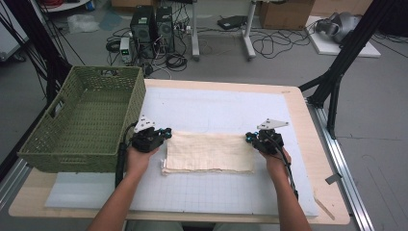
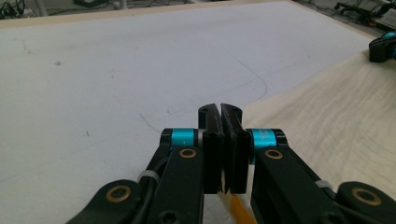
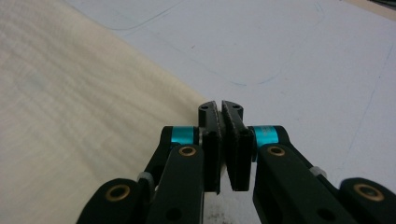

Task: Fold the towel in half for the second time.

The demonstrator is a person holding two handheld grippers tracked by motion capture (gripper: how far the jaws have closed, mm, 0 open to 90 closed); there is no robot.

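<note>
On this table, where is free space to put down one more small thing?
The white gridded mat is bare behind the cream folded cloth, up to the table's far edge, and also in front of the cloth, between the person's forearms. It is crowded at the left, where the green woven basket stands, and at both cloth ends, where the left hand-held gripper and right hand-held gripper sit.
</note>
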